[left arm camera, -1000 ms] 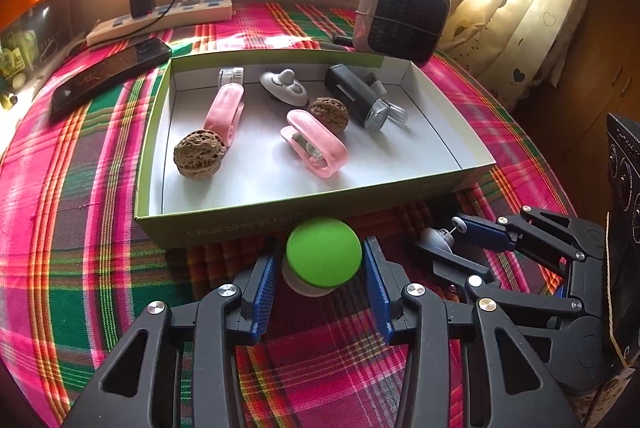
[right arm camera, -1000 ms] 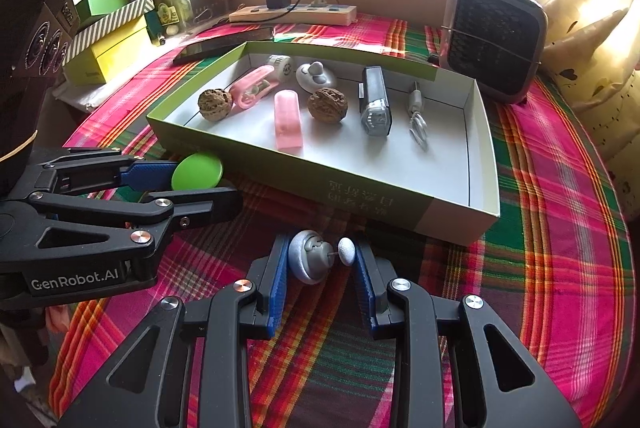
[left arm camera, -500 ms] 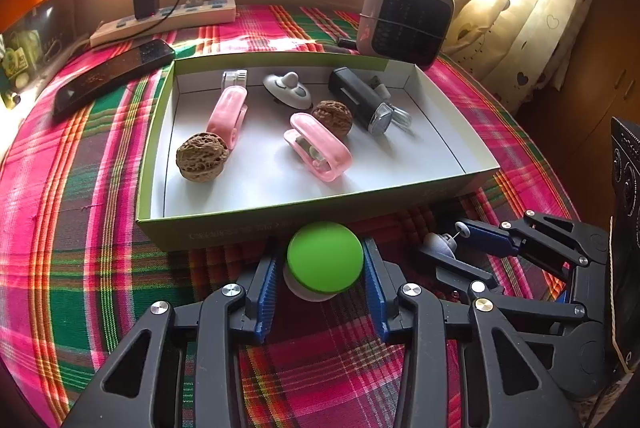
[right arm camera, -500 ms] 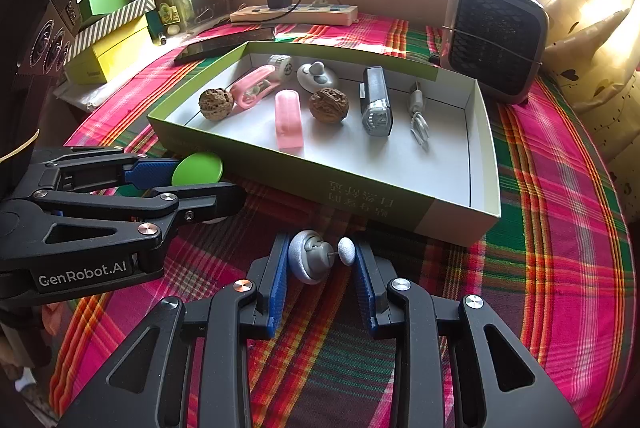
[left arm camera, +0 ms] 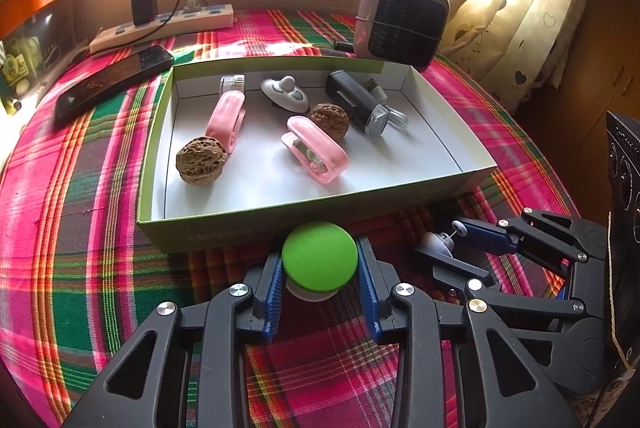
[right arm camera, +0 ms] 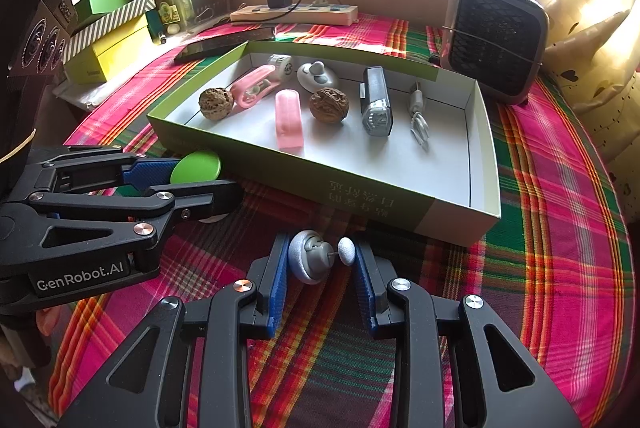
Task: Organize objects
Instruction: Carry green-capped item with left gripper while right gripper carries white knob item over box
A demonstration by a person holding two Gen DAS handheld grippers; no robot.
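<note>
A small white jar with a green cap (left arm camera: 319, 256) stands on the plaid cloth just in front of the green-walled box (left arm camera: 224, 232). My left gripper (left arm camera: 319, 268) is closing, and its blue pads touch both sides of the cap. To its right, my right gripper (right arm camera: 322, 260) is shut on a grey domed piece (right arm camera: 306, 260) with a white-headed pin, low over the cloth. The box (right arm camera: 360, 196) holds two walnuts, two pink clips, a grey round piece, a black torch and a white cable.
A grey fan heater (left arm camera: 402, 24) stands behind the box at the right. A power strip (left arm camera: 160, 28) with a charger lies along the back wall, with a black remote (left arm camera: 112, 84) near it. Yellow and striped boxes (right arm camera: 112, 56) are stacked at the far left.
The left gripper's pads have drawn in from either side of the green cap until they touch it. The right gripper and its grey piece have not moved.
</note>
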